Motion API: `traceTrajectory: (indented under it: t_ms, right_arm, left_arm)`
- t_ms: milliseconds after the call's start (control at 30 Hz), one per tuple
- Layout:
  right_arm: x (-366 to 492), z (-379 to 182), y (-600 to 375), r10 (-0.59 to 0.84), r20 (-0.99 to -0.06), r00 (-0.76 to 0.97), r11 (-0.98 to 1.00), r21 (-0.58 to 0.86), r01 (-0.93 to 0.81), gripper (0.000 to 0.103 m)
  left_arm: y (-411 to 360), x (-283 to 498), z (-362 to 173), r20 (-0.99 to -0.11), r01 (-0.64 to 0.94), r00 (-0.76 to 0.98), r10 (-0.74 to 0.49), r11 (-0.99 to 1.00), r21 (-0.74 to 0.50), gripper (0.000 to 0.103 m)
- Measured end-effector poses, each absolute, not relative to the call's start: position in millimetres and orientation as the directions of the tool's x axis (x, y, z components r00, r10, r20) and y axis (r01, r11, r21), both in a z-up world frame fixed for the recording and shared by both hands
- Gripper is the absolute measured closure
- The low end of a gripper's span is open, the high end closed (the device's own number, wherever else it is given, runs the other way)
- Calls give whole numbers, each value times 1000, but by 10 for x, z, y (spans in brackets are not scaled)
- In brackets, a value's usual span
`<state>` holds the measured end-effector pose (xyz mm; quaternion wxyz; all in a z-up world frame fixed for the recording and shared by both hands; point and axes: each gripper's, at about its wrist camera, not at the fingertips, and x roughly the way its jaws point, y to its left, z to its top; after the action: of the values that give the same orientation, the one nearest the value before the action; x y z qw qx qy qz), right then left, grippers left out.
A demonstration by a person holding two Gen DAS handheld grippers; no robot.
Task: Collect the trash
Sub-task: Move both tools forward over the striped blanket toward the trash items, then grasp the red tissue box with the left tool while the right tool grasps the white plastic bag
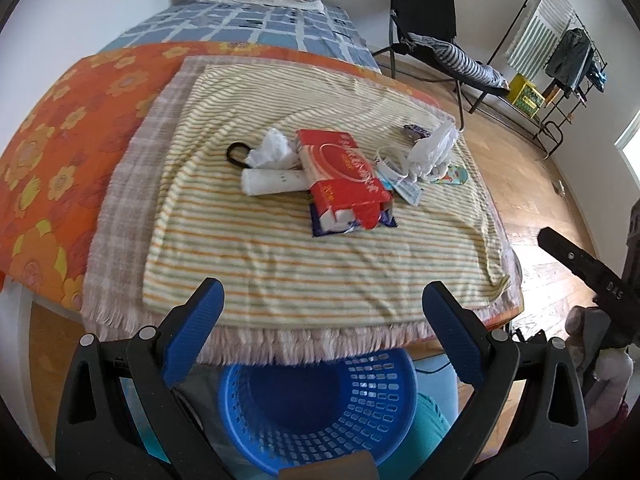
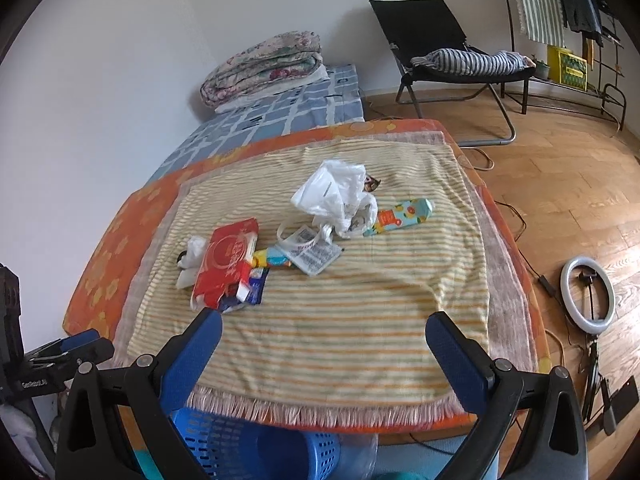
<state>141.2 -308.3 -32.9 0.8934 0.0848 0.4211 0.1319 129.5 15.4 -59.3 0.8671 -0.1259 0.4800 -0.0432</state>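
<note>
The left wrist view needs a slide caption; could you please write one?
Open left claw hovers over a blue basket, facing trash around a red packet on the striped blanket.

Right gripper [image 2: 323, 330] hangs wide open above the striped towel [image 2: 360, 320], red packet [image 2: 226, 262] ahead.

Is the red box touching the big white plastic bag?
Apart. In the right wrist view, striped blanket and paper scraps show between the red box and the white plastic bag.

On the striped towel [image 2: 360, 320] lie one red box [image 1: 342, 168], one white plastic bag [image 2: 334, 196], two crumpled tissues [image 1: 270, 148], and one white tube [image 1: 272, 182]; one blue basket [image 1: 316, 404] sits below.
</note>
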Motion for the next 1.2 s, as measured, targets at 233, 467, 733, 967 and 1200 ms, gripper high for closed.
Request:
traceTrajectory:
  t_ms: [233,467,733,967,1200]
  right_arm:
    - [1843,-267,-3068,287,-731,619,958,235,-167,0]
    - [2415,-234,-3019,271,-742,614,962,225,-154,0]
    - [3176,-431,-2888,260,-790,555,965,232,-121,0]
    - [3717,-755,-2988,261,-833,487,959,280,-34,15]
    - [3603,-952,-2953,257,-874,412,966,230,-115,32]
  left_arm:
    - [38,1716,-635,-833,-25,502,-233,959,-283,2]
    - [-12,2180,-779,-860,-51,451,-238,955,-291,2]
    - [-29,2624,-991,-884,-84,404,-235,953,-292,2]
    - [-46,2816,-1097,-892,-90,385,-237,952,-291,2]
    - [-13,2899,-1162,-895,-99,379,-236,951,-293,2]
